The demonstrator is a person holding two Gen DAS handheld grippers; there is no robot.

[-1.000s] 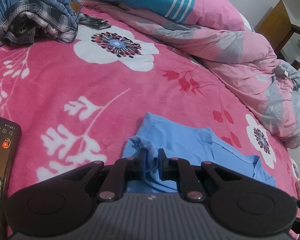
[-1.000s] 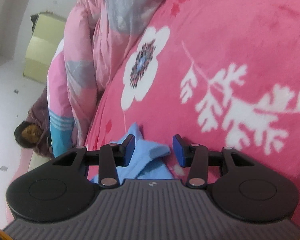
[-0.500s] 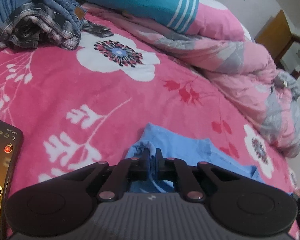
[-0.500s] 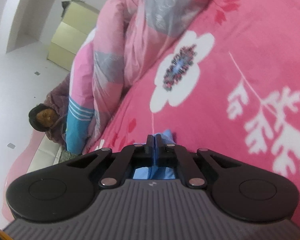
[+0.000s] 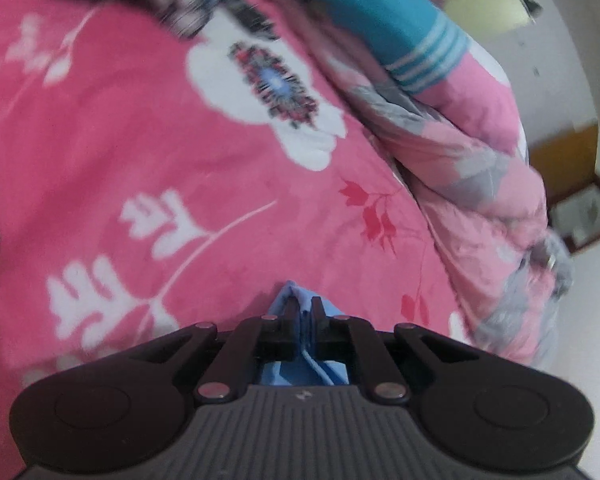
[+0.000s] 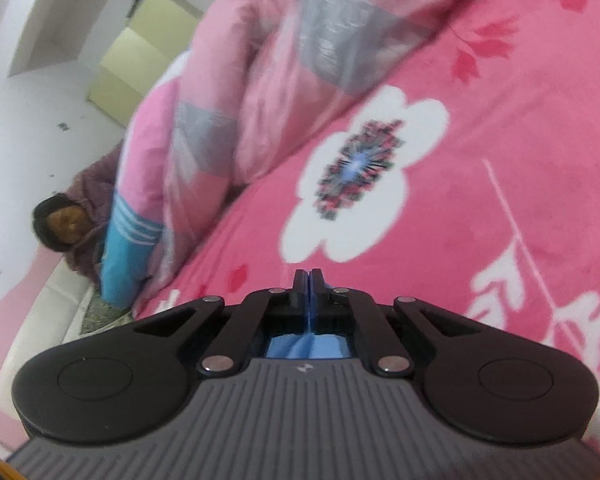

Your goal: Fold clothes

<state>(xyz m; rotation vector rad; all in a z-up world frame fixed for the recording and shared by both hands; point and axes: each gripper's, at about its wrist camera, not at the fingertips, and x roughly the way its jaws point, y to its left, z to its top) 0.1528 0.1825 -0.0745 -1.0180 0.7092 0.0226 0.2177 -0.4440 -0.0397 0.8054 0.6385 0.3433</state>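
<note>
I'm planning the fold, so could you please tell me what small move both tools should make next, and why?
Probably carry the blue shirt forward together over the pink blanket. The left tool and right tool are each shut on a pinch of the shirt, with bare blanket ahead, so moving both evenly should keep the held edge straight.

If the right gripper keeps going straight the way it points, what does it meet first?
Probably the pink floral blanket, near its white flower. The right gripper is shut on the blue garment; depth is unclear.
</note>
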